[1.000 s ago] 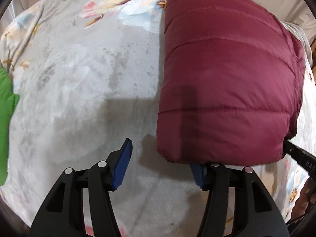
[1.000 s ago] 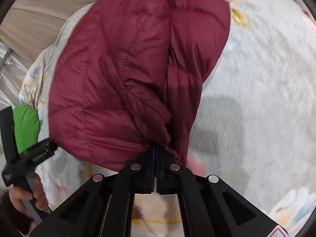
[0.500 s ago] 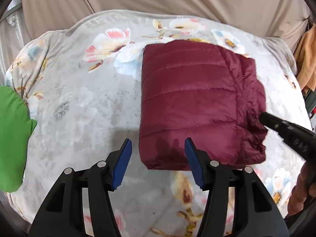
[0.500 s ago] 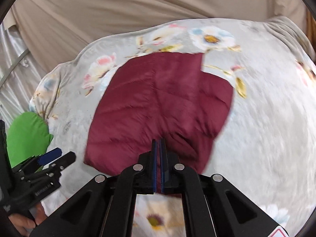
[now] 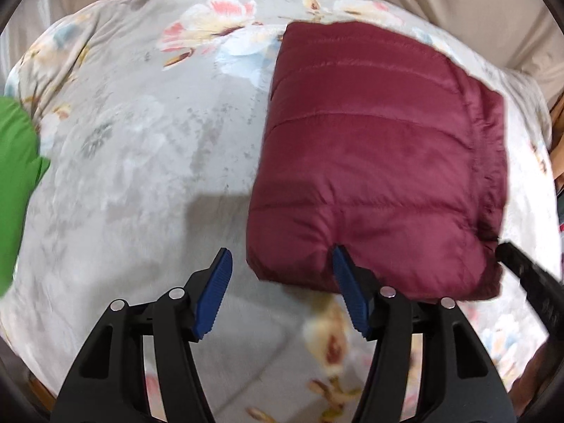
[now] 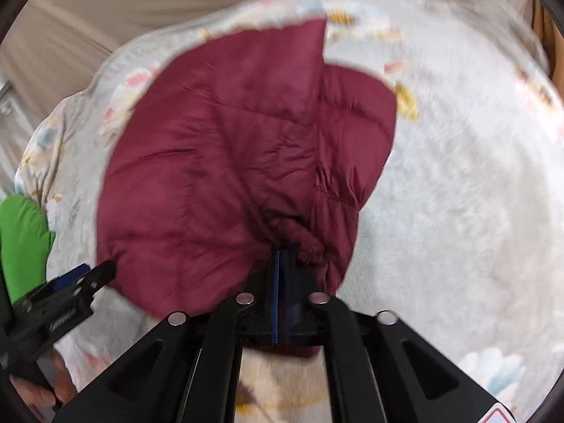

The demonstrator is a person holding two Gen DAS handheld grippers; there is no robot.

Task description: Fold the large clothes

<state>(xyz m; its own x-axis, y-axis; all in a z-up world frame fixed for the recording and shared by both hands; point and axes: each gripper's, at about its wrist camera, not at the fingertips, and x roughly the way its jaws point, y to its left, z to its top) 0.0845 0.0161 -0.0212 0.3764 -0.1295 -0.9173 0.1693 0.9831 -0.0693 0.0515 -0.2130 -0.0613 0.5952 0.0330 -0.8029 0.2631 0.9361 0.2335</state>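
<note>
A maroon quilted puffer jacket [image 5: 380, 155] lies folded into a thick rectangle on a floral grey blanket [image 5: 148, 148]. My left gripper [image 5: 282, 264] is open at the jacket's near left corner, its right pad touching the near edge. My right gripper [image 6: 282, 257] is shut on bunched fabric at the jacket's [image 6: 218, 162] near edge. In the right wrist view the left gripper [image 6: 88, 275] shows at the jacket's lower left. In the left wrist view the right gripper's black finger [image 5: 528, 278] sits at the jacket's near right corner.
A green garment [image 5: 16, 183] lies at the blanket's left edge, also in the right wrist view [image 6: 24, 243]. A beige curtain [image 6: 141, 10] hangs behind the bed. An orange cloth [image 5: 557, 134] shows at the far right.
Both cameras have moved in closer to the jacket. The left gripper's right pad now touches the near edge. The right gripper stays shut on the fabric.
</note>
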